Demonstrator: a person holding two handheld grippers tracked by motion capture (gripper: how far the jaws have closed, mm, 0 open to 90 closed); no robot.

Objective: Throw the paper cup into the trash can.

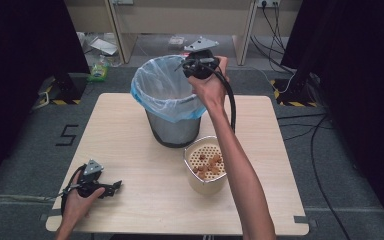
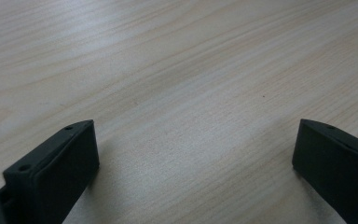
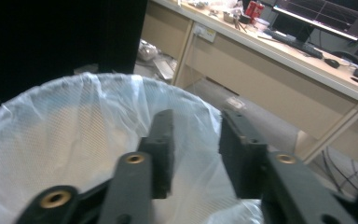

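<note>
Left gripper (image 1: 114, 187) near the table's (image 1: 145, 200) front left corner, resting on the wood, jaws wide apart with bare wood between them (image 2: 191, 154). Farther back, right gripper (image 1: 187, 64) held over the rim of the metal bin (image 1: 172, 132) with its pale blue bag liner (image 1: 165, 97), jaws parted (image 3: 196, 154) and nothing between them, pointed into the bag. Just in front of the bin, touching or nearly so, beige perforated basket (image 1: 205, 182) holding small brown pieces (image 1: 209, 166), right forearm passing beside it.
</note>
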